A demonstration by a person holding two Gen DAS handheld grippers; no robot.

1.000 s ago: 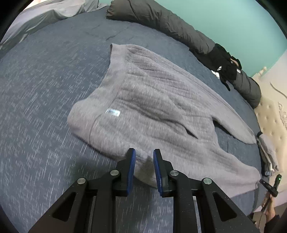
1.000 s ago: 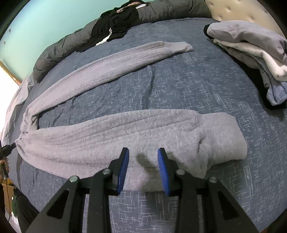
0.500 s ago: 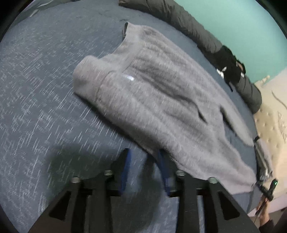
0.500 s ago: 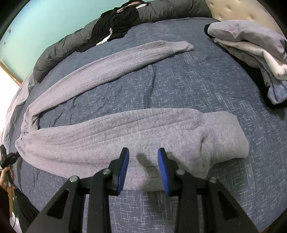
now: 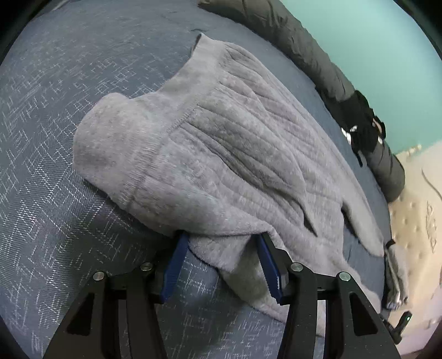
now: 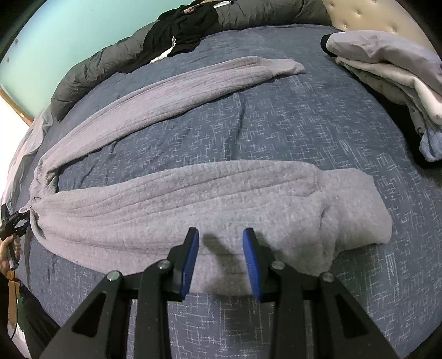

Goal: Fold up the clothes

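This is a bedroom in a home. A bed [image 6: 317,116] with a blue-grey patterned cover fills both views, and a cream tufted headboard [image 6: 350,16] stands at its far right end. A rolled dark duvet [image 5: 312,55] lies along the far edge against a teal wall [image 5: 367,41]. Folded clothes [image 6: 386,63] are stacked near the headboard, and grey trousers [image 6: 176,204] lie spread on the cover.

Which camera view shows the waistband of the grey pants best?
The left wrist view: the waistband of the grey pants lies close and whole. The right wrist view shows only the two legs; the waist end shrinks at the far left edge.
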